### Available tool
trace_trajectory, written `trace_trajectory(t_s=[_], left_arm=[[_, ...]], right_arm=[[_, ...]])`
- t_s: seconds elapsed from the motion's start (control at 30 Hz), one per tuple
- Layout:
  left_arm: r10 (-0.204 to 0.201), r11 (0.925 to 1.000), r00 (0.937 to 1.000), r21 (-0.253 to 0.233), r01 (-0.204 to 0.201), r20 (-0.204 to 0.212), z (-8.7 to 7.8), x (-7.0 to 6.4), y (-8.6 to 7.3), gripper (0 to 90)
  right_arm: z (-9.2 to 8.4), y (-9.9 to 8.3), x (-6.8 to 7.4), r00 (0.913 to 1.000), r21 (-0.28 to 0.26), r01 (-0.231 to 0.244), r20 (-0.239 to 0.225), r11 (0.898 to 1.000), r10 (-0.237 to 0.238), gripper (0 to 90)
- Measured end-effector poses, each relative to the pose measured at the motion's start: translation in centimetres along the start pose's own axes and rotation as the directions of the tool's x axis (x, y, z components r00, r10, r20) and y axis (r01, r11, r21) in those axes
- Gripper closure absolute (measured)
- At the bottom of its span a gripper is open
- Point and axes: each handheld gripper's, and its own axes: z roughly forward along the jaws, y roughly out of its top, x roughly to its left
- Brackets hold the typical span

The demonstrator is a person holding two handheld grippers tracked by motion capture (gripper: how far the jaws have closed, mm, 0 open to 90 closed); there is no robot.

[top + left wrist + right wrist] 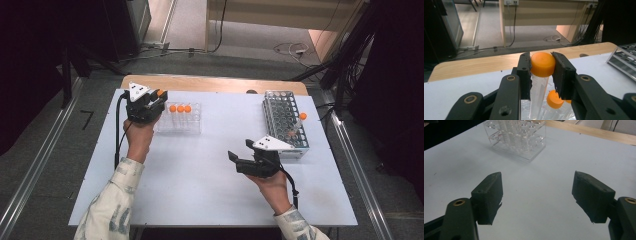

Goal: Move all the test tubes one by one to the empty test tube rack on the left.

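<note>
I am pinching an orange-capped tube (541, 65) upright in my left gripper (159, 97), upper left; my right gripper (537, 195), spread, is idling nearer the metal rack (285, 122) at right.

Matt orange plastic cap (542, 64), clear plastic tube (537, 96), clear glossy rack (516, 138), metal rack (285, 122)
</note>
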Motion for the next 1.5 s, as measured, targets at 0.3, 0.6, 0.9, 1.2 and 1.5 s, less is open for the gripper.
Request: trace_trajectory(t_s=[0.3, 0.6, 0.9, 1.2, 1.5], left_arm=[[0.019, 0.9997, 0.9998, 0.014, -0.019, -0.006, 0.6, -0.2, -1.6, 68.7], [0.015, 0.9992, 0.9999, 0.038, -0.015, -0.005, 1.0, -0.3, -2.7, 67.9], [-0.017, 0.9996, 0.9998, 0.022, 0.017, 0.008, 0.4, -0.1, -2.4, 60.7], [-0.033, 0.9994, 0.9986, -0.002, 0.033, 0.042, -2.1, -1.2, -2.7, 36.4], [-0.05, 0.9979, 0.9964, 0.044, 0.047, 0.069, -4.0, -2.2, -5.2, 27.7]], right_arm=[[0.0, 0.0, 0.0, 1.0, 0.0, 0.002, 0.003, 1.0, -0.002, 23.5], [0.1, -0.1, 0.0, 1.0, 0.005, 0.001, 0.002, 1.0, -0.001, 23.5], [-0.1, 0.0, -0.1, 1.0, -0.001, 0.0, 0.008, 1.0, 0.0, 23.5], [-0.8, 0.1, -1.9, 0.9952, -0.014, 0.005, 0.098, 1.0, -0.004, 23.9], [-1.7, 0.1, -5.2, 0.9767, -0.04, -0.03, 0.211, 0.999, 0.038, 25.5]])
